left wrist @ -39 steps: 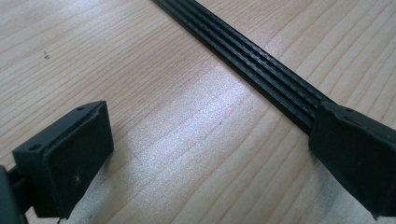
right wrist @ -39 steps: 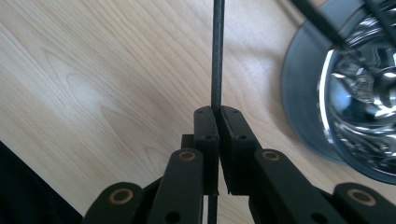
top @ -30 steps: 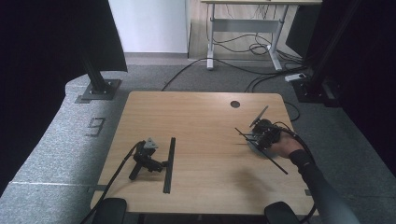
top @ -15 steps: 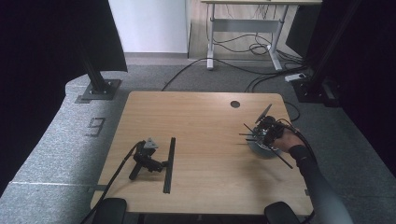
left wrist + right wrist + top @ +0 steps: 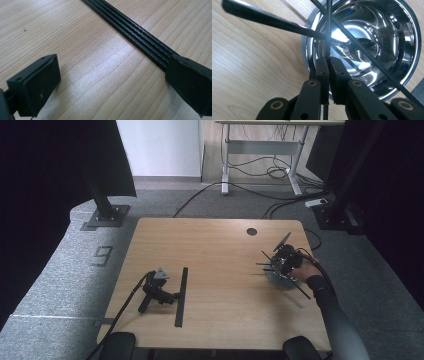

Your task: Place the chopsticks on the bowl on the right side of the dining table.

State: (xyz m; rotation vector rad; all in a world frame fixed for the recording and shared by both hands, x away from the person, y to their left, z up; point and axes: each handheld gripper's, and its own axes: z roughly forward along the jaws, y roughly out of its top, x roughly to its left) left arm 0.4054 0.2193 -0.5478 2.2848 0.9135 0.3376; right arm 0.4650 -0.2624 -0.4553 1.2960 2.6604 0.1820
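Two claws: right claw (image 5: 328,58) clamped on thin black rod (image 5: 328,30) over steel bowl (image 5: 412,32); left claw (image 5: 110,82) gaping, resting on desk (image 5: 100,75) beside ribbed black strip (image 5: 135,32).

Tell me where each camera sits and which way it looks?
High view: above the table, looking forward and down; a forearm and hand show.
Left gripper view: on the left gripper, looking along open jaws at a black strip.
Right gripper view: on the right gripper, looking down into a metal bowl.
Shared: high and left views show the strip.
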